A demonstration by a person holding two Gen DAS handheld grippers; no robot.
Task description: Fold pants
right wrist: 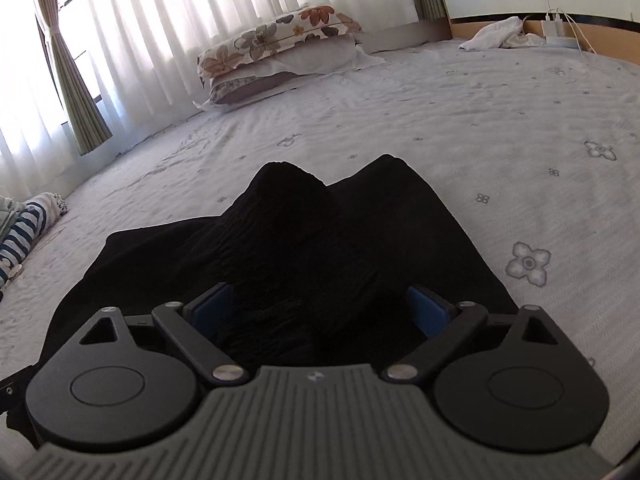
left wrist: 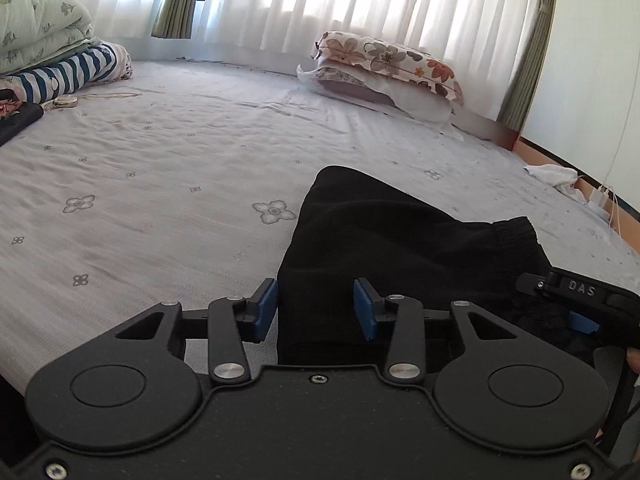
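Note:
Black pants (left wrist: 392, 248) lie bunched on the bed, with the elastic waistband (left wrist: 516, 232) to the right in the left wrist view. My left gripper (left wrist: 316, 306) is open, its blue pads on either side of the pants' left edge. My right gripper (right wrist: 320, 308) is open wide around a raised heap of the pants (right wrist: 304, 240). The right gripper also shows at the right edge of the left wrist view (left wrist: 580, 304).
The bed sheet (left wrist: 160, 184) is pale with flower prints. Floral pillows (left wrist: 384, 68) lie at the far side by the curtains. Folded bedding and a striped cloth (left wrist: 68, 72) sit far left. A white cloth (right wrist: 496, 32) and chargers lie at the headboard.

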